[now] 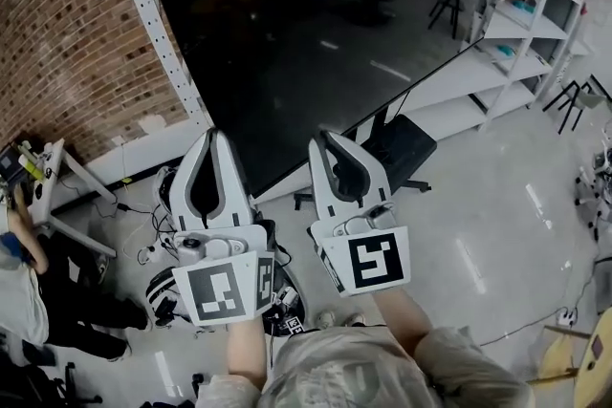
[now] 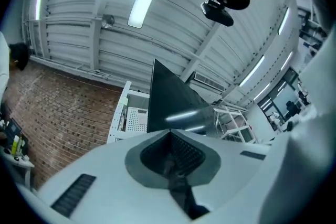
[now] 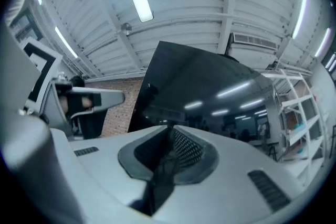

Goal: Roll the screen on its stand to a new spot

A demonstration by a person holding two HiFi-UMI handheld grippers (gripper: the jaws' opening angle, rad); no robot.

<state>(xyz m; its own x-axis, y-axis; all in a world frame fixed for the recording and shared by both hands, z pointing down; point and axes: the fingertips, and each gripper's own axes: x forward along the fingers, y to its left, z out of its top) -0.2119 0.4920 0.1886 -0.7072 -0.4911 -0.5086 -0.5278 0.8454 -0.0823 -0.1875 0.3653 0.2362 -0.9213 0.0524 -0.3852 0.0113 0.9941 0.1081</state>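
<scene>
The big black screen (image 1: 287, 33) fills the upper middle of the head view, with the black base of its stand (image 1: 406, 148) below its lower edge. My left gripper (image 1: 215, 137) points up at the screen's lower left corner, jaws shut with nothing seen between them. In the left gripper view the screen (image 2: 168, 102) rises edge-on just beyond the left gripper (image 2: 169, 134). My right gripper (image 1: 322, 139) is shut too, its tips up against the screen's dark face (image 3: 210, 92). In the right gripper view the right gripper (image 3: 169, 127) shows no gap, and whether it pinches the screen's edge is hidden.
A brick wall (image 1: 67, 24) and a white perforated post (image 1: 158, 33) stand left of the screen. White shelving (image 1: 535, 5) lines the right side, with a black stool (image 1: 574, 100) near it. Cables (image 1: 158, 244) lie on the floor at the left, beside a seated person (image 1: 29, 301).
</scene>
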